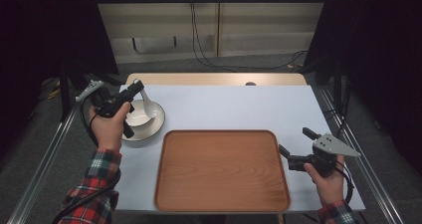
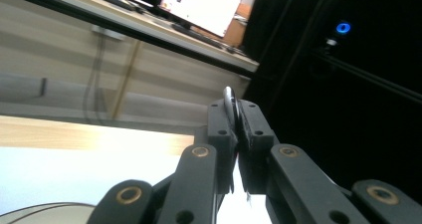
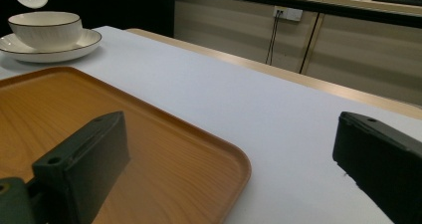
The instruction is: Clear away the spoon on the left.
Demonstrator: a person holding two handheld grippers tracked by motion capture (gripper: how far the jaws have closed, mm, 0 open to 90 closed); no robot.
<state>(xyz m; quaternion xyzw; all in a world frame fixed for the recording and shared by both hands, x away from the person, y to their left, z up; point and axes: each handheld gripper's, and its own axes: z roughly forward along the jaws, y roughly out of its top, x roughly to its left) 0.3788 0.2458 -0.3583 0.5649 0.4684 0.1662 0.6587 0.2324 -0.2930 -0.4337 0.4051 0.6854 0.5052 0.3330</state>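
Nearest the high camera, a wooden tray [image 1: 222, 170] lay at the near edge of the desk [image 1: 234, 107], with the right gripper [image 1: 293, 145] beside its right side, jaws wide and empty. Toward the far left corner, the left gripper [image 1: 135, 88] was clamped on the handle of a white spoon [image 1: 145, 105], held above a bowl [image 1: 144, 116] standing on a saucer [image 1: 155, 127]. To do this well, the lift likely needed to go straight up with the grip kept firm, clearing the bowl's rim before carrying the spoon toward the tray.
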